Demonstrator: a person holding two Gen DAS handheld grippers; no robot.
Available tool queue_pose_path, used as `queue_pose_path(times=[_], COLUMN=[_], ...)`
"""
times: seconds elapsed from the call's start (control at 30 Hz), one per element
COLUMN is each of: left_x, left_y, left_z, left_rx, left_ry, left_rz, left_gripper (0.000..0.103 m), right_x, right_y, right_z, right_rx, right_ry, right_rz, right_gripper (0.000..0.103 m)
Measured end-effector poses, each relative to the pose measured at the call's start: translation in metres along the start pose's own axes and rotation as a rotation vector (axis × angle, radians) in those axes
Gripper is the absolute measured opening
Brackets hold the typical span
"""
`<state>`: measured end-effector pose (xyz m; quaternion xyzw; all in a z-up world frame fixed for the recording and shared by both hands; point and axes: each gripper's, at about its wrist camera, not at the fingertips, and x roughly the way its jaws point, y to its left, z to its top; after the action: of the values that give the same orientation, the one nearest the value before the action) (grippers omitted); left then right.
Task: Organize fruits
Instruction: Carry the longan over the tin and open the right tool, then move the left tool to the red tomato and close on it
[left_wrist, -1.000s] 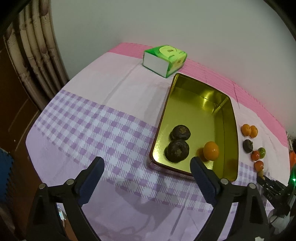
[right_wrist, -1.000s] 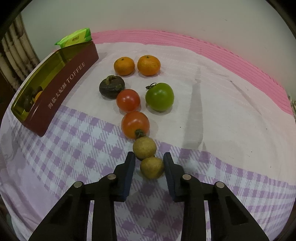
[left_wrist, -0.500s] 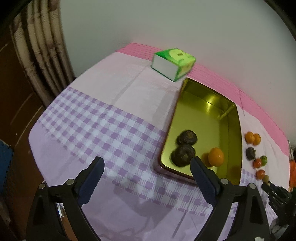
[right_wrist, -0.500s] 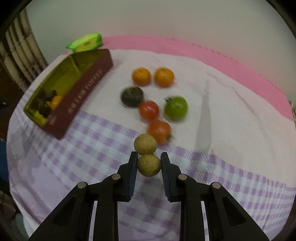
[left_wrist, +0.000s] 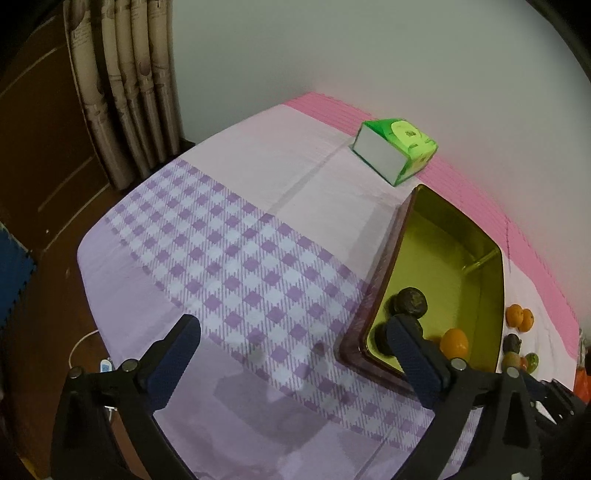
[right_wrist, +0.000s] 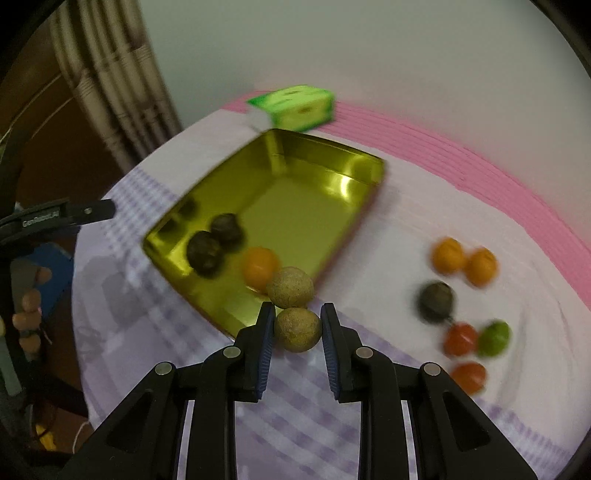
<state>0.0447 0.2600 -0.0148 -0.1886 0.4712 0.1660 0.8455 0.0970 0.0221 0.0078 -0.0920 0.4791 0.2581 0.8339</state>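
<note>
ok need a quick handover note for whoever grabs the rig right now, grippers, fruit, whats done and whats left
Right gripper: shut on the lower of two joined tan fruits, at the near edge of the gold tin.
Left gripper: open, empty, over the checked cloth.
Done: two dark fruits and one orange lie in the tin.
Left: release the tan pair in the tin; then two oranges, a dark fruit, two red tomatoes and a green one on the cloth.

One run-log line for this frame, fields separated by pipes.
right gripper: shut on tan fruit pair, near gold tin | left gripper: open, holding nothing | tin: two dark fruits, one orange
</note>
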Motion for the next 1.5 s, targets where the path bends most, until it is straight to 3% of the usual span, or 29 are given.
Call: queue_pose_path(times=[0.27, 0.97, 1.07, 1.13, 1.2, 1.27, 1.5], left_x=[0.004, 0.005, 0.005, 0.005, 0.005, 0.004, 0.0], left_y=[0.004, 0.007, 0.006, 0.006, 0.006, 0.004, -0.004], left_z=[0.001, 0.001, 0.0, 0.0, 0.0, 0.0, -0.002], left_rx=[-0.019, -0.023, -0.024, -0.023, -0.019, -0.011, 0.029], left_ry=[0.012, 0.017, 0.015, 0.013, 0.011, 0.007, -0.01], left_rz=[0.002, 0.01, 0.011, 0.012, 0.013, 0.013, 0.024], left_gripper=[0.1, 0.1, 0.1, 0.1, 0.1, 0.1, 0.1], right_x=[0.029, 0.051, 0.048, 0.044, 0.035, 0.024, -0.016], right_y=[0.023, 0.014, 0.013, 0.014, 0.012, 0.008, -0.041], right_z=[0.012, 0.01, 0.01, 0.01, 0.009, 0.007, -0.011], right_rx=[-0.047, 0.007, 0.019, 0.023, 0.039, 0.051, 0.144], right_ry=[0.044, 0.082, 0.073, 0.062, 0.031, -0.002, -0.086], right_rz=[0.024, 0.039, 0.049, 0.061, 0.075, 0.079, -0.014], right_gripper=[0.026, 0.028, 0.033, 0.039, 0.052, 0.057, 0.067])
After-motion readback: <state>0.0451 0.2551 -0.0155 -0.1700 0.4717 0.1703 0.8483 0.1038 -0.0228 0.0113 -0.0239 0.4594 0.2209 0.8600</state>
